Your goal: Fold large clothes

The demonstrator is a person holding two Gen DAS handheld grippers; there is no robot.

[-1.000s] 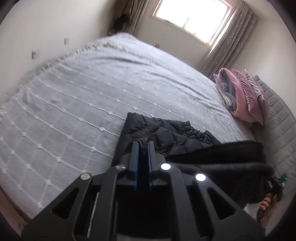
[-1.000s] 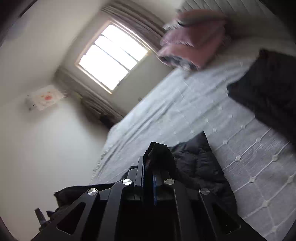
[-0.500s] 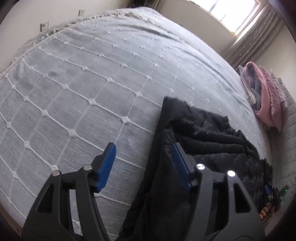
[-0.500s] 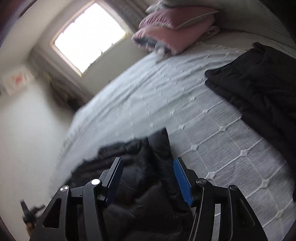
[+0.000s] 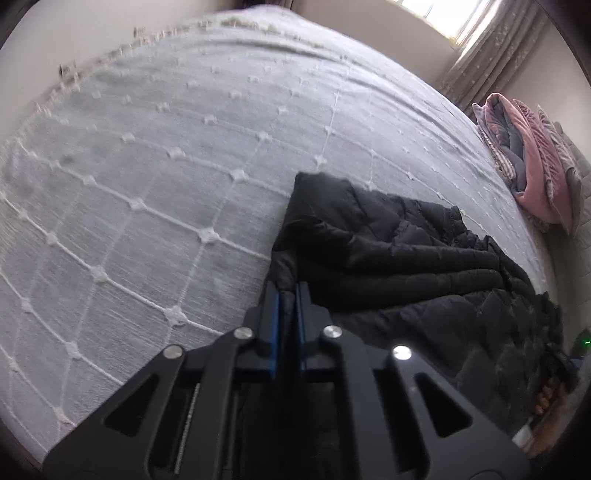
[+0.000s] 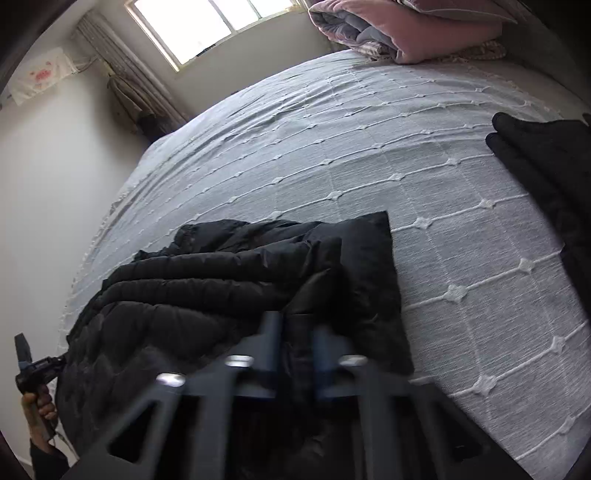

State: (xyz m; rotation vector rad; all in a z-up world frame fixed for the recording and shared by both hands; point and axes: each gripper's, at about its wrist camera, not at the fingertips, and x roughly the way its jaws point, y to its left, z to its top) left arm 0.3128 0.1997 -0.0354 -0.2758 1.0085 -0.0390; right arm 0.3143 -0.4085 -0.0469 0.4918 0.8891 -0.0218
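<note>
A black quilted jacket (image 5: 399, 258) is lying bunched on the grey bedspread (image 5: 147, 184), at the near edge of the bed, with its flat squared corner pointing up the bed toward the window (image 6: 207, 26). The left hand-held gripper (image 5: 287, 291) is sitting at one near edge of the jacket with its blue fingers nearly together, and a thin fold of black fabric is running between them, so it is probably clamped on the jacket's hem. The right hand-held gripper (image 6: 295, 332) is blurred; its fingers are standing a little apart with dark padded fabric filling the gap, so it looks to be closing on, or already pinching, the jacket, though I cannot tell how firmly. Taking two edges at once likely serves to lift and spread the puffy garment evenly before a fold. Well apart from the jacket, toward the headboard, pink folded bedding (image 6: 402, 29) is resting; another dark garment (image 6: 546, 162) is lying beside the jacket, across bare bedspread.
</note>
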